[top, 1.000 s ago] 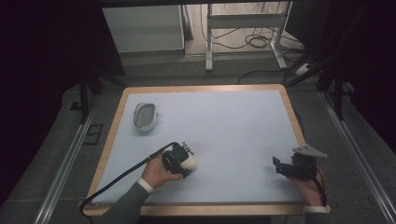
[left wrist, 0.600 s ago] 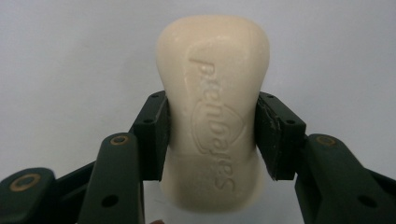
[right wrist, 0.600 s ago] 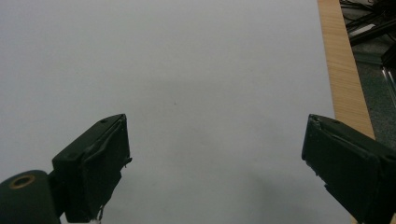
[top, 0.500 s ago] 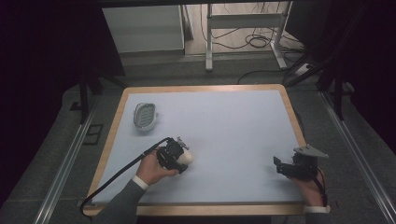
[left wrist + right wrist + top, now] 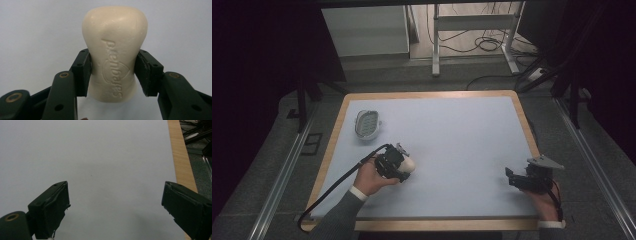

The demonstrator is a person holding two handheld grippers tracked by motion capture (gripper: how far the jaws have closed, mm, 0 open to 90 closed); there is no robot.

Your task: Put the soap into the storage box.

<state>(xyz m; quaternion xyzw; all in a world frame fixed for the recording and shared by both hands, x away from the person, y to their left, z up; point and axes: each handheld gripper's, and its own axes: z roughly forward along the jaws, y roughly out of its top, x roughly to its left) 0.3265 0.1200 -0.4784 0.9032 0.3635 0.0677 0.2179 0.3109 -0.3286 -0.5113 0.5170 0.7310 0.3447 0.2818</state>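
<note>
Left gripper (image 5: 404,165) clamped on a soap bar (image 5: 115,52) at its narrowed waist, near the table's (image 5: 452,130) front-left corner; right gripper (image 5: 115,207) wide open and empty, at the front-right corner. A soap dish (image 5: 366,124), seemingly slotted, sits near the left edge. For a clean carry, keep the pads square on the waist and the bar level. Since the earlier frame, the left hand has lifted the bar slightly toward the dish; the right is unchanged.
</note>
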